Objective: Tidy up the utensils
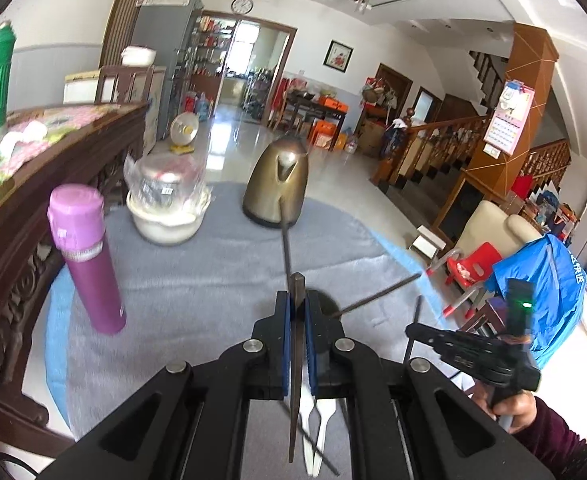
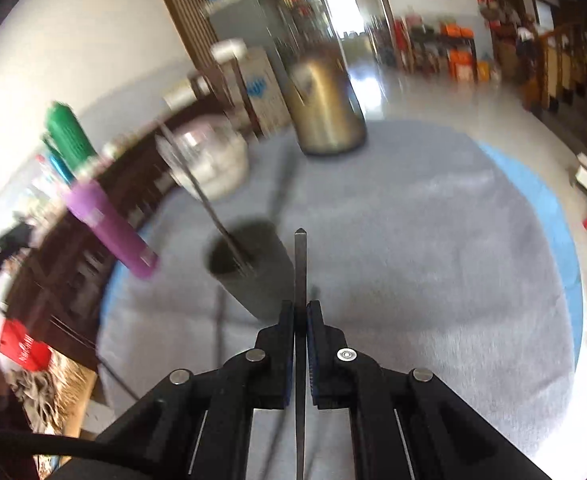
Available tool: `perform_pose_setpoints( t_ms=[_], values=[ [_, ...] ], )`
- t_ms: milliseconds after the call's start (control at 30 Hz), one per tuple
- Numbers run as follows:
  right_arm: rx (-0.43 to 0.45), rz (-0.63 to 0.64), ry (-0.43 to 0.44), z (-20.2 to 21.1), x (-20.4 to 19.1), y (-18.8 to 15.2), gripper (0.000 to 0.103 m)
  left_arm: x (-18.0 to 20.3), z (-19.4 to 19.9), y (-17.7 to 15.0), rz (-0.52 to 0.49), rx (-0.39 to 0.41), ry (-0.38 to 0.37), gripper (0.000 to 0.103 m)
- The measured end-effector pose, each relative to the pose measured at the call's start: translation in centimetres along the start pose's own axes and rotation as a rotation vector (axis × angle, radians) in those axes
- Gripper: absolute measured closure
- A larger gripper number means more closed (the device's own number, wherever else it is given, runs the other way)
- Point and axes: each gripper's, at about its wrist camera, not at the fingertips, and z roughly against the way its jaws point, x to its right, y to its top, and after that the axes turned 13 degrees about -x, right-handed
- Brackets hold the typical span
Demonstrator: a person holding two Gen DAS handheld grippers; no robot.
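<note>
My left gripper (image 1: 297, 300) is shut on a flat metal utensil handle (image 1: 296, 360) that runs upright between its blue pads. White plastic utensils (image 1: 317, 432) and a thin dark stick lie on the grey cloth below it. A dark cylindrical holder (image 2: 249, 268) stands on the cloth, with a thin metal utensil (image 2: 209, 200) leaning out of it. My right gripper (image 2: 300, 308) is shut on another flat metal utensil handle (image 2: 300, 264), just right of the holder. The right gripper also shows in the left wrist view (image 1: 445, 340), off to the right.
A round table with grey cloth (image 1: 197, 280) carries a purple flask (image 1: 85, 260), a white bowl with a wrapped pot (image 1: 169, 204) and a brass kettle (image 1: 277, 184). A dark wooden sideboard (image 1: 53, 168) stands to the left. A red child chair (image 1: 473, 264) stands right.
</note>
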Motion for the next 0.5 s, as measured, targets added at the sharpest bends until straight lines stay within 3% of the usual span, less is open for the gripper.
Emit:
perform_pose_setpoints(
  t_ms=[233, 367, 500],
  values=[
    [0.262, -0.012, 0.091, 5.9, -3.2, 3.0, 0.097, 2.4, 1.7, 4.2, -0.037, 0.119, -0.002, 0.096],
    [0.368, -0.016, 0.109, 7.2, -4.7, 5.7, 0.097, 3.4, 1.6, 7.1, -0.028, 0.203, -0.005, 0.096],
    [0.451, -0.026, 0.097, 7.1, -5.6, 8.2, 0.097, 4.1, 0.6, 8.8, -0.028, 0.268, 0.041, 0.096]
  ],
)
